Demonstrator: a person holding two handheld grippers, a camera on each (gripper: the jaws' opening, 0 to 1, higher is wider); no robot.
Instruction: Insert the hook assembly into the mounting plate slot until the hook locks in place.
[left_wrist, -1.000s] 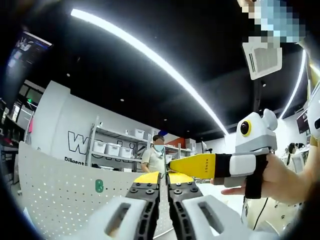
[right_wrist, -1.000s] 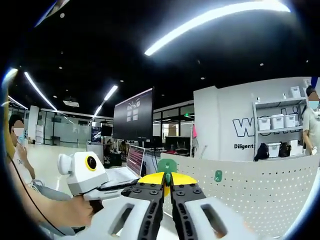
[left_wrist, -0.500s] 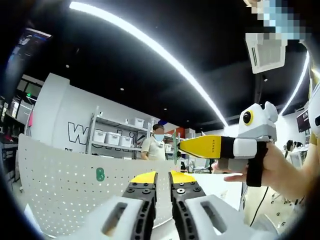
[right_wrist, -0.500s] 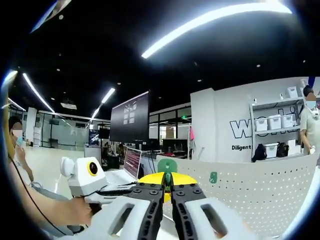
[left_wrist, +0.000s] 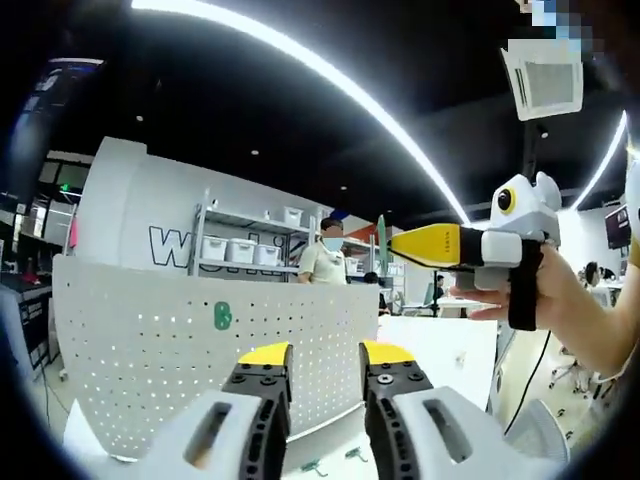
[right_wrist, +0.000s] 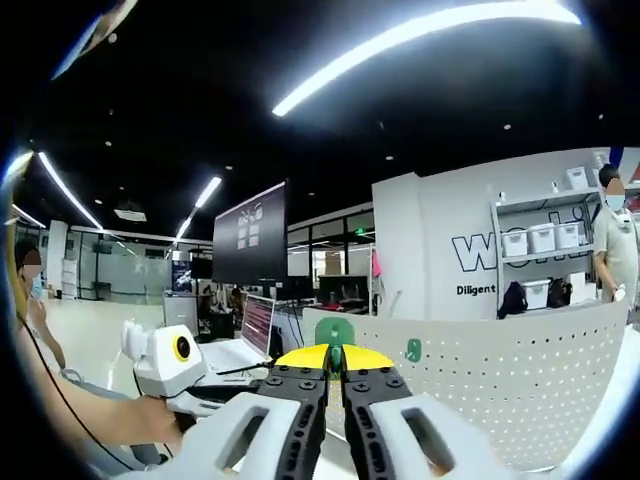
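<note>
A small green hook assembly (right_wrist: 334, 331) is pinched between the nearly closed jaws of the right gripper (right_wrist: 335, 366), in front of the white perforated mounting plate (right_wrist: 500, 380). The left gripper (left_wrist: 325, 362) is held apart, apparently with nothing inside.

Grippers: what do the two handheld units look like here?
Each tool has black bolted jaws with yellow tips on white slotted carriers: left tool, right tool. Seen from the side, the right tool has a white body and black grip.
</note>
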